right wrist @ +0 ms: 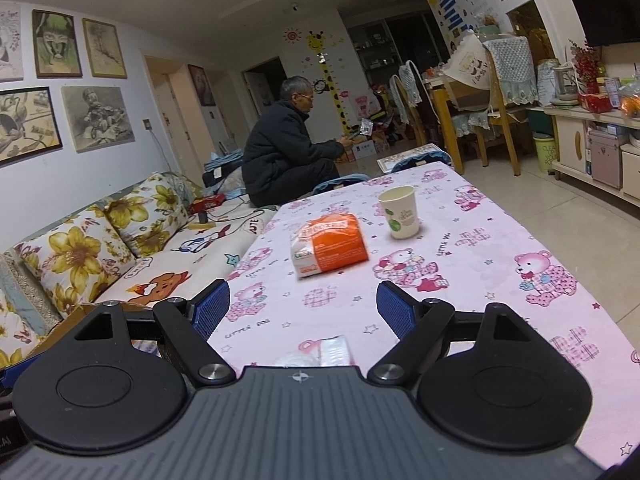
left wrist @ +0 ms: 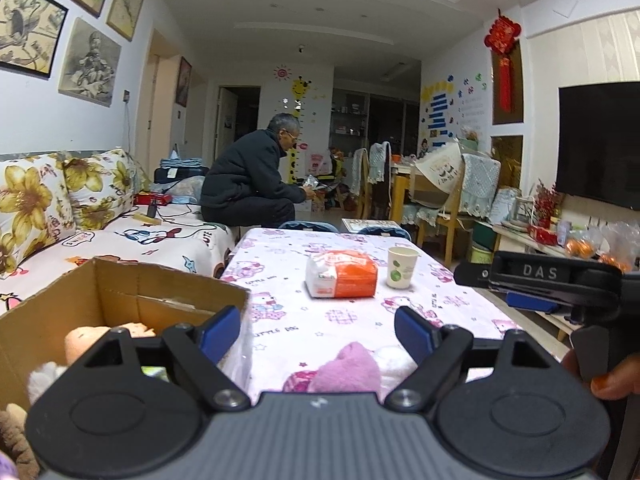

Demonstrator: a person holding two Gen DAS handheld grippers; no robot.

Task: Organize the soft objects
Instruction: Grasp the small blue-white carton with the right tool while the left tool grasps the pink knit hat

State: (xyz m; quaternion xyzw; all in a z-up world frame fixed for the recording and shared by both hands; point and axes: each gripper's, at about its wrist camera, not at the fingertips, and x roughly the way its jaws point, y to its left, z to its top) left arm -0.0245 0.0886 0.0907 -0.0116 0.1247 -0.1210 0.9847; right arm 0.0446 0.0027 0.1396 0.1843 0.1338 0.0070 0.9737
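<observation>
My left gripper (left wrist: 318, 330) is open and empty above the near end of the table. A pink and white soft toy (left wrist: 352, 368) lies on the cloth just under it, between the fingers. A cardboard box (left wrist: 120, 292) stands to the left with plush toys (left wrist: 86, 338) inside. My right gripper (right wrist: 302, 304) is open and empty above the table; a white soft item (right wrist: 320, 350) lies close under it. The right gripper also shows in the left wrist view (left wrist: 536, 276) at the right. An orange and white tissue pack (left wrist: 342, 274) (right wrist: 330, 244) lies mid-table.
A paper cup (left wrist: 402, 268) (right wrist: 400, 212) stands right of the tissue pack on the pink-patterned table (right wrist: 500, 240). A sofa with flowered cushions (left wrist: 36, 196) runs along the left. A seated person (left wrist: 256, 180) is beyond the table. Chairs and a TV cabinet stand at the right.
</observation>
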